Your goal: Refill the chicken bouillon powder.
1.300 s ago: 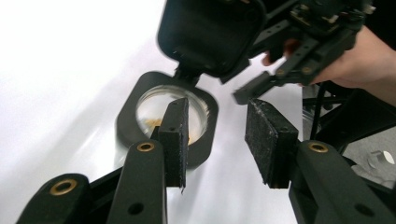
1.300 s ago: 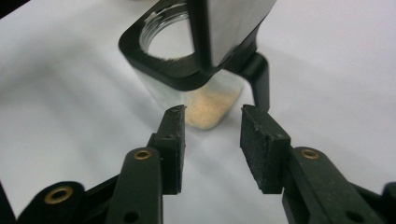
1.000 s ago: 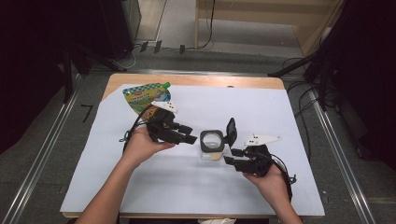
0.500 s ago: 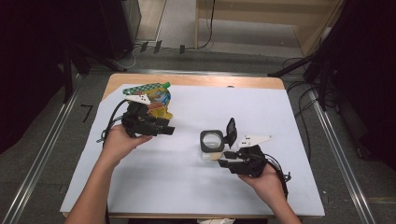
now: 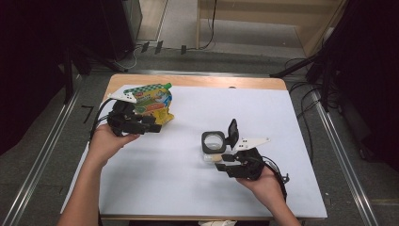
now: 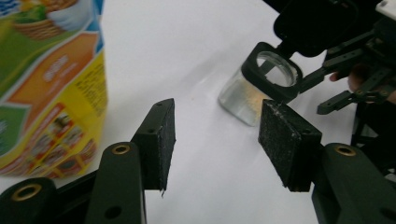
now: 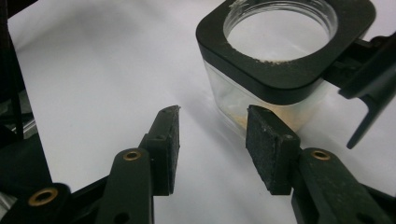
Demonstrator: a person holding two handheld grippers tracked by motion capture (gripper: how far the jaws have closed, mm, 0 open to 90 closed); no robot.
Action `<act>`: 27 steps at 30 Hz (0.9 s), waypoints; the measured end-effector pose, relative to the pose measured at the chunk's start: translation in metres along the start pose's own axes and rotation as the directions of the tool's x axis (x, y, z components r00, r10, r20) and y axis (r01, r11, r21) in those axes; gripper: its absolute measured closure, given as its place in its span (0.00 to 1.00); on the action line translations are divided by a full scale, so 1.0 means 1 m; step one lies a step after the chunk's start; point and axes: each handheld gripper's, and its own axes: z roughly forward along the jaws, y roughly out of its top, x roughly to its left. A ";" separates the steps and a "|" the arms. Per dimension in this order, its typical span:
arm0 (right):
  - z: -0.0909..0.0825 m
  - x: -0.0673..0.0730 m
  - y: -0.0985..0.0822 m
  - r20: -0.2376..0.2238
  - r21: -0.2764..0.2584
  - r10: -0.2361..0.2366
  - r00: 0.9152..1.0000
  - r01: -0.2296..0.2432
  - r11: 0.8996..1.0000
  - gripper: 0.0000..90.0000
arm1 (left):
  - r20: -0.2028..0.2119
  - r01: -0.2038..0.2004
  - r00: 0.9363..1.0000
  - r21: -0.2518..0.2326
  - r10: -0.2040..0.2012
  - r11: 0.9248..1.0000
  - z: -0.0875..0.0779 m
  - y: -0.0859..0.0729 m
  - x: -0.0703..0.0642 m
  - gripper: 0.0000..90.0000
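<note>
White sheeting covers the table [image 5: 188,188], and on it stands a small clear square jar [image 5: 212,149] with a black collar around its round mouth and its black flip lid [image 5: 233,130] standing open on the far side. A little tan powder lies in the jar's bottom and dusts the collar's rim.

At the right, the right hand [image 5: 266,183] comes in from the near edge with the forearm angled toward the middle of the table. It holds the right tongs [image 5: 220,162] low and about level, tips aimed at the jar's near side. In the right gripper view their two pads stand apart with bare table between them; the right pad [image 7: 271,147] lies just in front of the jar's glass wall, and I cannot tell whether it touches. Nothing is clamped.

At the left, the left forearm reaches up from the near edge, and the left hand [image 5: 107,141] cups its tool from below, wrist bent back. The left tongs [image 5: 157,126] point rightward across the table, their tips just beside a colourful standing pouch [image 5: 153,101] near the far-left corner. In the left gripper view their pads are apart, holding nothing; the pouch stands just left of them and the jar well beyond.
</note>
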 end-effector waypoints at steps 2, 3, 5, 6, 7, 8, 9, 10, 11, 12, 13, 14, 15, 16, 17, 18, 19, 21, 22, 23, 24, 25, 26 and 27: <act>0.001 0.001 0.000 -0.004 0.003 -0.005 1.000 0.005 1.000 0.62 | -0.014 0.004 1.000 0.000 -0.004 1.000 -0.004 -0.002 0.004 0.52; 0.002 0.002 0.001 -0.008 0.004 -0.007 1.000 0.007 1.000 0.62 | -0.020 0.009 1.000 -0.002 -0.009 1.000 -0.007 -0.004 0.006 0.52; 0.003 0.004 0.001 -0.012 0.007 -0.017 1.000 0.017 1.000 0.62 | -0.031 0.022 0.999 -0.005 -0.023 1.000 -0.010 -0.006 0.009 0.52; 0.004 0.005 0.001 -0.013 0.010 -0.016 1.000 0.016 1.000 0.62 | -0.034 0.025 0.999 -0.006 -0.025 1.000 -0.012 -0.008 0.011 0.52; 0.005 0.006 0.002 -0.016 0.008 -0.022 1.000 0.022 1.000 0.62 | -0.039 0.028 0.999 -0.007 -0.029 1.000 -0.015 -0.009 0.012 0.52; 0.005 0.007 0.002 -0.018 0.010 -0.025 1.000 0.025 1.000 0.61 | -0.043 0.036 0.998 -0.014 -0.036 0.999 -0.017 -0.010 0.014 0.52; 0.006 0.007 0.002 -0.019 0.013 -0.027 0.999 0.027 1.000 0.61 | -0.044 0.039 0.998 -0.018 -0.040 0.999 -0.020 -0.011 0.016 0.52; 0.006 0.008 0.002 -0.022 0.016 -0.031 0.999 0.032 0.999 0.61 | -0.051 0.045 0.998 -0.023 -0.046 0.999 -0.022 -0.012 0.018 0.52; 0.007 0.009 0.002 -0.025 0.015 -0.033 0.999 0.034 0.999 0.61 | -0.057 0.052 0.997 -0.028 -0.053 0.998 -0.024 -0.013 0.020 0.53; 0.008 0.009 0.002 -0.026 0.016 -0.037 0.999 0.037 0.999 0.61 | -0.059 0.053 0.997 -0.027 -0.054 0.998 -0.026 -0.013 0.022 0.53; 0.008 0.010 0.002 -0.028 0.018 -0.036 0.999 0.037 0.999 0.61 | -0.057 0.052 0.997 -0.031 -0.054 0.998 -0.028 -0.013 0.026 0.53; 0.009 0.011 0.002 -0.032 0.020 -0.038 0.999 0.038 0.999 0.61 | -0.061 0.054 0.997 -0.032 -0.056 0.998 -0.028 -0.013 0.028 0.53; 0.009 0.011 0.002 -0.036 0.020 -0.041 0.999 0.042 0.999 0.61 | -0.069 0.059 0.996 -0.032 -0.061 0.998 -0.029 -0.013 0.032 0.53; 0.010 0.012 0.003 -0.037 0.021 -0.044 0.998 0.044 0.999 0.61 | -0.080 0.064 0.995 -0.030 -0.066 0.998 -0.031 -0.013 0.036 0.53; 0.012 0.014 0.003 -0.040 0.026 -0.046 0.998 0.047 0.999 0.61 | -0.082 0.063 0.994 -0.030 -0.065 0.998 -0.032 -0.013 0.038 0.53; 0.013 0.014 0.003 -0.044 0.026 -0.052 0.998 0.053 0.998 0.61 | -0.088 0.066 0.994 -0.031 -0.069 0.997 -0.033 -0.013 0.041 0.53; 0.014 0.016 0.003 -0.045 0.029 -0.057 0.997 0.058 0.998 0.61 | -0.096 0.071 0.993 -0.028 -0.074 0.997 -0.035 -0.014 0.043 0.53; 0.016 0.018 0.003 -0.050 0.033 -0.064 0.997 0.066 0.997 0.61 | -0.107 0.078 0.991 -0.034 -0.081 0.996 -0.038 -0.015 0.049 0.54; 0.017 0.019 0.003 -0.053 0.033 -0.069 0.996 0.071 0.997 0.61 | -0.112 0.084 0.990 -0.036 -0.088 0.996 -0.039 -0.015 0.052 0.54; 0.018 0.020 0.003 -0.055 0.034 -0.068 0.996 0.070 0.997 0.61 | -0.117 0.085 0.989 -0.038 -0.089 0.996 -0.040 -0.015 0.054 0.54; 0.019 0.020 0.004 -0.057 0.035 -0.070 0.996 0.072 0.997 0.61 | -0.127 0.090 0.987 -0.038 -0.094 0.995 -0.041 -0.016 0.056 0.54; 0.020 0.021 0.004 -0.058 0.037 -0.066 0.996 0.068 0.997 0.61 | -0.146 0.088 0.985 -0.033 -0.092 0.996 -0.042 -0.015 0.058 0.54; 0.021 0.022 0.004 -0.060 0.038 -0.073 0.996 0.075 0.996 0.61 | -0.156 0.092 0.983 -0.032 -0.096 0.995 -0.043 -0.016 0.061 0.54; 0.022 0.023 0.004 -0.063 0.043 -0.072 0.995 0.075 0.996 0.61 | -0.152 0.097 0.983 -0.040 -0.102 0.994 -0.044 -0.016 0.063 0.54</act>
